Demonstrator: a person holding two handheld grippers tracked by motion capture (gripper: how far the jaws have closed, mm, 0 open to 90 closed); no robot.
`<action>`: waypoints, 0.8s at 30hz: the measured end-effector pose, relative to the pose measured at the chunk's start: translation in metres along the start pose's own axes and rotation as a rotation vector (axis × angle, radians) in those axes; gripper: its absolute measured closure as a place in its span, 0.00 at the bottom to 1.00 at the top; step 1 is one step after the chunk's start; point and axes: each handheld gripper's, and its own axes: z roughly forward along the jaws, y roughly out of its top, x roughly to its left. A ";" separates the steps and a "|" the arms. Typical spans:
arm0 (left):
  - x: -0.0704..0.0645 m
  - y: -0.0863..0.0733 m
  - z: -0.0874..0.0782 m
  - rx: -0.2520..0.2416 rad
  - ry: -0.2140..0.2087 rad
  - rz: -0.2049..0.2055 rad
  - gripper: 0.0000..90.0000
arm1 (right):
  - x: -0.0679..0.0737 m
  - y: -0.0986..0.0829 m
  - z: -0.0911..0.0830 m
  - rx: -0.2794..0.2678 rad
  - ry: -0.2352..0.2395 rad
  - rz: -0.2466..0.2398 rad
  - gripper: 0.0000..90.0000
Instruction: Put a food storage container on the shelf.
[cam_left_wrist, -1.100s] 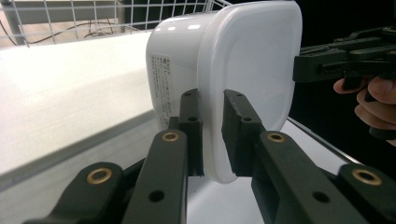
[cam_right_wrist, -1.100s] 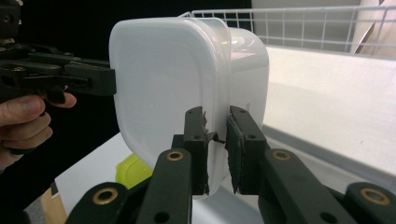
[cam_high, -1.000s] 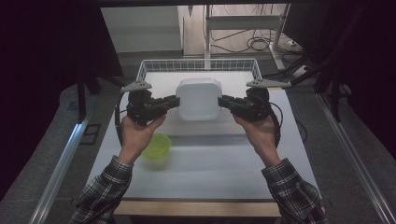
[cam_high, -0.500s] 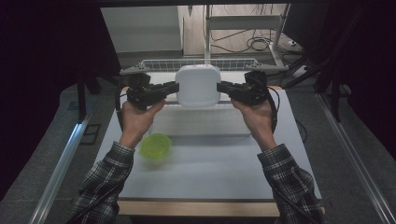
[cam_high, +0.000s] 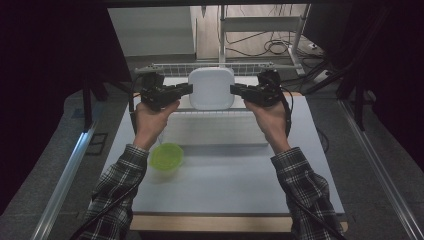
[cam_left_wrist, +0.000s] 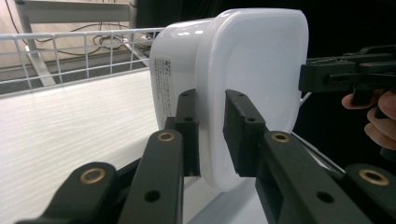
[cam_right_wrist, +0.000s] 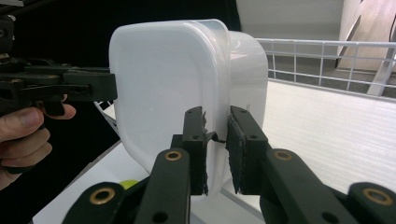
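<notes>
A white plastic container (cam_high: 211, 88) with a lid hangs in the air above the wire basket (cam_high: 165, 69), turned on its side with the lid facing me. My left gripper (cam_high: 187, 90) is shut on the lid's rim at the container's left edge, seen close up as the container (cam_left_wrist: 243, 79) between the gripper's jaws (cam_left_wrist: 210, 135). My right gripper (cam_high: 234, 90) is shut on the rim at the opposite edge, where the container (cam_right_wrist: 177, 74) sits in the gripper's jaws (cam_right_wrist: 215, 154). Both hands hold it level.
A green bowl (cam_high: 166, 156) sits on the white table (cam_high: 225, 185) near the left forearm. The wire basket's white bottom (cam_left_wrist: 70, 126) lies under the container. A metal frame and cables (cam_high: 270, 47) stand behind the table. Dark space flanks both sides.
Both grippers have carried the container away from me and higher, over the basket, and tipped it so the lid faces me.
</notes>
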 end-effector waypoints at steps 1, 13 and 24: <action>0.001 0.000 0.000 -0.003 -0.006 -0.008 0.82 | -0.001 0.000 0.001 0.000 0.000 -0.001 0.85; 0.003 0.005 0.007 -0.012 -0.006 -0.005 0.72 | -0.007 0.005 0.008 0.006 0.006 0.014 0.77; 0.005 0.004 0.019 0.002 0.035 0.017 0.67 | -0.013 0.004 0.017 0.027 -0.015 0.013 0.73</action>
